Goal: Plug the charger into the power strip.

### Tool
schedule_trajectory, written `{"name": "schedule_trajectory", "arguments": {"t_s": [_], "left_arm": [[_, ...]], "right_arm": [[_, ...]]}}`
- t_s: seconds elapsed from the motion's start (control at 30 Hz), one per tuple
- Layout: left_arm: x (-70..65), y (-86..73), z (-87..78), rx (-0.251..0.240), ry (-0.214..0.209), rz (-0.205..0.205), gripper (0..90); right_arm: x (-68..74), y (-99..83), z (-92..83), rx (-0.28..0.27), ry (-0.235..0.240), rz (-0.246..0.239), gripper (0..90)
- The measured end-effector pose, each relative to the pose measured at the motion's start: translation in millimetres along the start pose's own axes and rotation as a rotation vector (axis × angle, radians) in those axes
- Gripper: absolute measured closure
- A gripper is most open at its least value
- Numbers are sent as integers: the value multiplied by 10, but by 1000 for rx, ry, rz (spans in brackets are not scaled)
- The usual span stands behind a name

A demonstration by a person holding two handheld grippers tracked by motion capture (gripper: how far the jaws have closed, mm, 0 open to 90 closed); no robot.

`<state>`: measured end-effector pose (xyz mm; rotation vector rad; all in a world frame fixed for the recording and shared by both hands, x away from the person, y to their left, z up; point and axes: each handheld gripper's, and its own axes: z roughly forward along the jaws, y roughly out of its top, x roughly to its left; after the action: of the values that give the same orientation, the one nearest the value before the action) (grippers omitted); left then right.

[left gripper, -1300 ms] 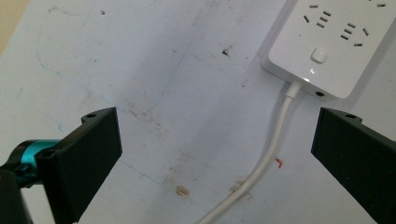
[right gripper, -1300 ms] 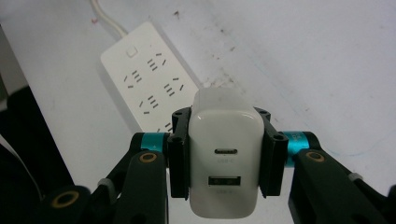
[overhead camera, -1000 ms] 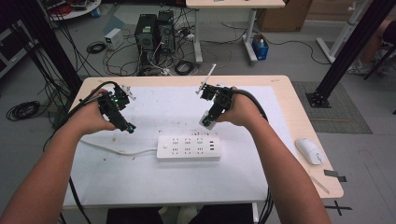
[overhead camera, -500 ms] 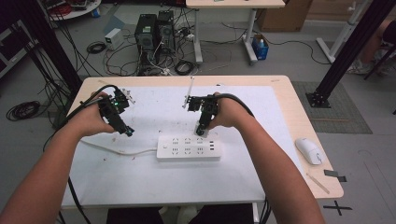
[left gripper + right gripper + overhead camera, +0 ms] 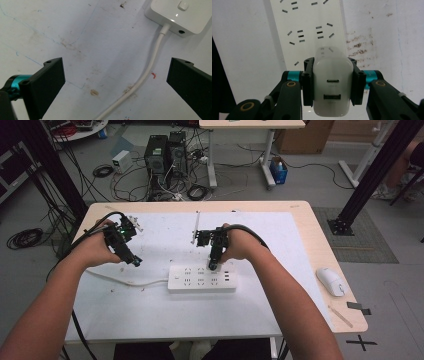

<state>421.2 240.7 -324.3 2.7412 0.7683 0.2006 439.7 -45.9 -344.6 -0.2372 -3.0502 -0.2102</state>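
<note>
1. The right gripper is pinching a smooth, glossy white charger with rounded corners, its black jaws pressing on both sides.
2. The charger is hovering over the strip, a flat white plastic bar with rows of slots, lying on the table.
3. The right gripper view is showing two ports on the charger's face; the high view is hiding them.
4. The left gripper is spreading its jaws wide around nothing, above the stained white mat.
5. The left gripper view is revealing the strip's round cord and switch.
</note>
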Motion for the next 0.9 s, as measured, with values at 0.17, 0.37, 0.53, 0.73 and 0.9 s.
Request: {"name": "schedule_trajectory", "arguments": {"t_s": [0.17,0.37,0.53,0.73,0.9], "left_arm": [[6,-12,-24,-8,4,0,18],[24,-38,-16,-3,4,-2,18],[27,-40,-7,0,5,-5,18],[19,-16,10,0,5,-4,18],[14,1,31,1,4,-4,18]], "right_arm": [[17,22,41,21,-2,-22,625],[32,30,85,44,-5,-49,625],[54,35,89,47,-19,-86,626],[106,51,121,67,-39,-98,627],[114,74,202,84,-49,-118,630]]}}
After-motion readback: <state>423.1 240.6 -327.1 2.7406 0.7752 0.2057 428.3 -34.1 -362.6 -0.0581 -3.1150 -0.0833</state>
